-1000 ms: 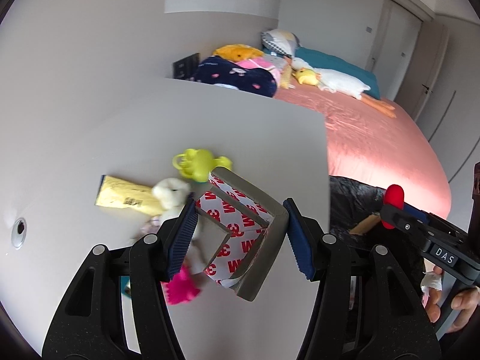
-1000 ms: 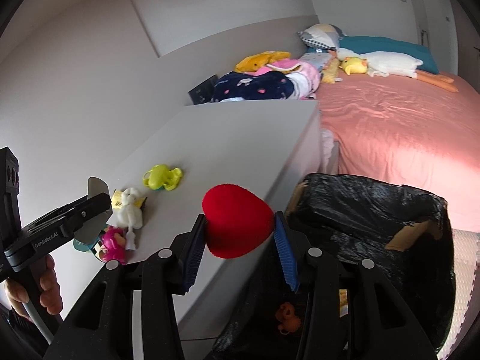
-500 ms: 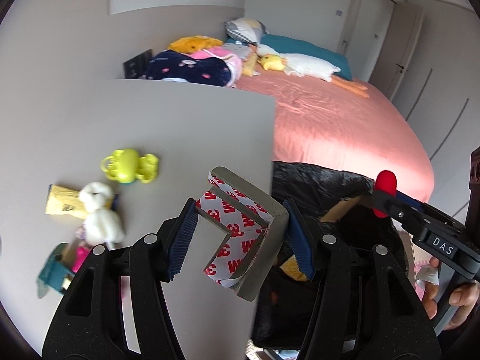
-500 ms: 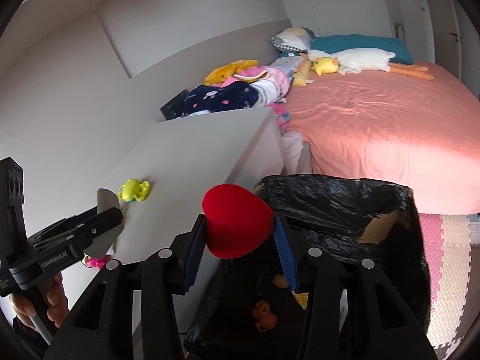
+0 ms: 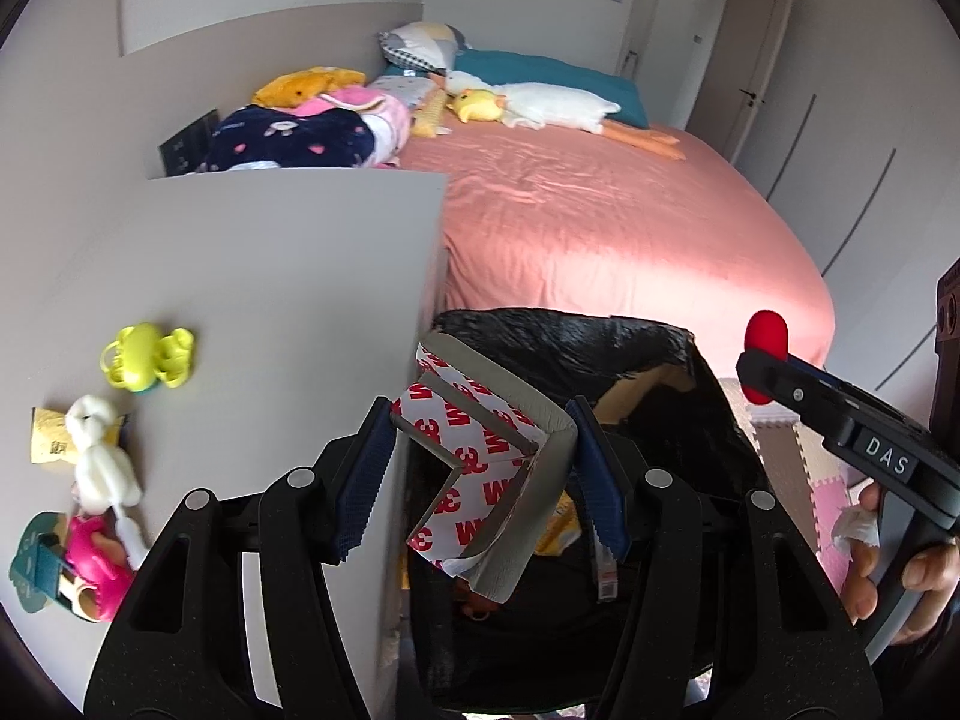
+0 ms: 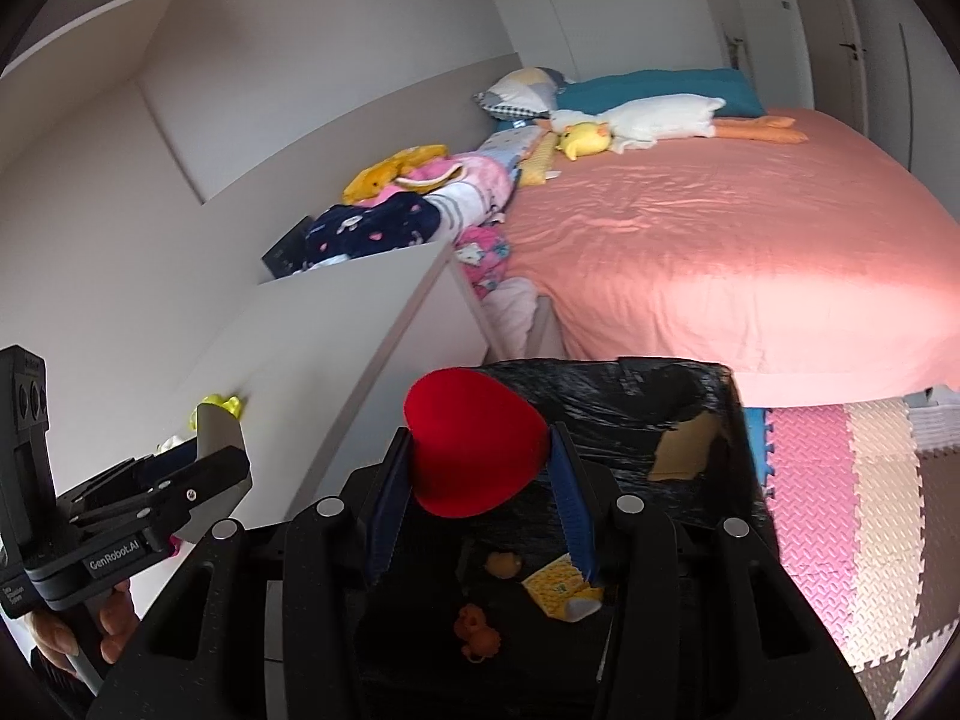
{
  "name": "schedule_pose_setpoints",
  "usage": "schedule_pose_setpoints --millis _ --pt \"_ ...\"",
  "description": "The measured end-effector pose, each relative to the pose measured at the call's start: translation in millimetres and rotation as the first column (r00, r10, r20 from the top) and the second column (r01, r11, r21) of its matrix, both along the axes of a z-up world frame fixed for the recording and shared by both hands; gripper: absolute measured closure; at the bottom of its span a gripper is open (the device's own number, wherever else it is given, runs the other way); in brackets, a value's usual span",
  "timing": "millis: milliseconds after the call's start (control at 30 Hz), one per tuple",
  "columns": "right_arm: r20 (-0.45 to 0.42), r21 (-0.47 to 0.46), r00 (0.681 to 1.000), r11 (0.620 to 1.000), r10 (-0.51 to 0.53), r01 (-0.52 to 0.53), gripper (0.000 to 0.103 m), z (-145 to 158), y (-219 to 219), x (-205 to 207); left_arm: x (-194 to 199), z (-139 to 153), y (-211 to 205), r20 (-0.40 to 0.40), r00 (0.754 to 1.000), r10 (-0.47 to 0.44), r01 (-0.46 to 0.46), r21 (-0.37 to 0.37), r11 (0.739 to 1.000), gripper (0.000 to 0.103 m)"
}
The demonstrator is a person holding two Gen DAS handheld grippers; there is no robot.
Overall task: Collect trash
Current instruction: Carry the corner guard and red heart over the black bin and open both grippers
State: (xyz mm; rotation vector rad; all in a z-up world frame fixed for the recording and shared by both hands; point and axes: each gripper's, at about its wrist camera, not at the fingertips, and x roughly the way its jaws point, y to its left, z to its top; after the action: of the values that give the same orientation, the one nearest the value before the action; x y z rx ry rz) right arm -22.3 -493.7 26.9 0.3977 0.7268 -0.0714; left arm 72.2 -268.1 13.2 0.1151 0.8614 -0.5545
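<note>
Trash bin (image 6: 630, 414), a cardboard box lined with black plastic, stands on the floor between the grey desk (image 5: 240, 276) and the pink bed (image 5: 600, 222); foam floor mats (image 6: 840, 480) lie to its right. Inside the bin (bottom partly dark) lie a yellow wrapper (image 6: 558, 591) and a small orange toy (image 6: 477, 639).

Desk still carries a lime green toy (image 5: 147, 355), a white plush (image 5: 99, 456) lying over a yellow packet (image 5: 48, 447), and a pink toy (image 5: 96, 564) near the edge. Plush goose (image 5: 540, 105) and folded clothes (image 5: 294, 135) sit at the head of the bed.

Left gripper (image 5: 480, 468) is clamped on a grey corner guard (image 5: 498, 462) with red-printed white backing, held just past the desk edge, over the bin opening. Right gripper (image 6: 480, 480) is clamped on a red heart (image 6: 474, 441), also over the bin. Each gripper shows in the other's view, with a hand (image 5: 888, 576) on the handle.
</note>
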Motion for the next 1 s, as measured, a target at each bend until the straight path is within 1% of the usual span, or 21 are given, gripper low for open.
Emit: schedule_pose_setpoints --millis 333,467,533,600,633,667,733,1000 --pt "-0.012 0.009 0.998 0.998 -0.067 0.067 0.056 -2.9 -26.2 -13.0 -10.5 -10.5 -36.5 -0.034 0.995 -0.096 0.096 0.014 0.995 0.046" --pt "-0.024 0.009 0.996 0.996 -0.085 0.085 0.056 -5.5 -33.9 -16.6 -16.9 -19.5 -48.3 -0.056 0.989 -0.135 0.137 0.029 0.99 0.045" --pt "-0.031 0.009 0.996 0.996 -0.085 0.086 0.056 -6.2 -35.4 -16.4 -20.7 -24.1 -52.7 -0.075 0.982 -0.172 0.174 0.031 0.984 0.044" --pt "-0.029 -0.004 0.994 0.994 -0.105 0.105 0.038 -4.8 -35.5 -18.3 -25.1 -27.1 -56.3 -0.083 0.976 -0.2 0.204 0.048 0.978 0.019" --pt "-0.018 -0.008 0.993 0.993 -0.12 0.12 0.024 -3.3 -35.6 -19.5 -27.8 -27.0 -56.5 -0.071 0.977 -0.199 0.203 0.06 0.977 0.005" --pt "0.002 -0.013 0.991 0.991 -0.135 0.135 0.022 -0.9 -35.9 -22.9 -30.9 -25.8 -55.9 -0.049 0.979 -0.199 0.202 0.066 0.977 0.005" --pt "0.009 -0.02 0.99 0.99 -0.14 0.141 0.022 1.2 -37.0 -24.6 -33.8 -24.8 -54.0 -0.037 0.977 -0.208 0.21 0.076 0.975 0.005" --pt "-0.007 -0.015 0.99 0.99 -0.143 0.143 0.022 -2.3 -38.0 -21.0 -29.3 -27.8 -41.1 -0.046 0.985 -0.166 0.17 0.092 0.981 0.005"
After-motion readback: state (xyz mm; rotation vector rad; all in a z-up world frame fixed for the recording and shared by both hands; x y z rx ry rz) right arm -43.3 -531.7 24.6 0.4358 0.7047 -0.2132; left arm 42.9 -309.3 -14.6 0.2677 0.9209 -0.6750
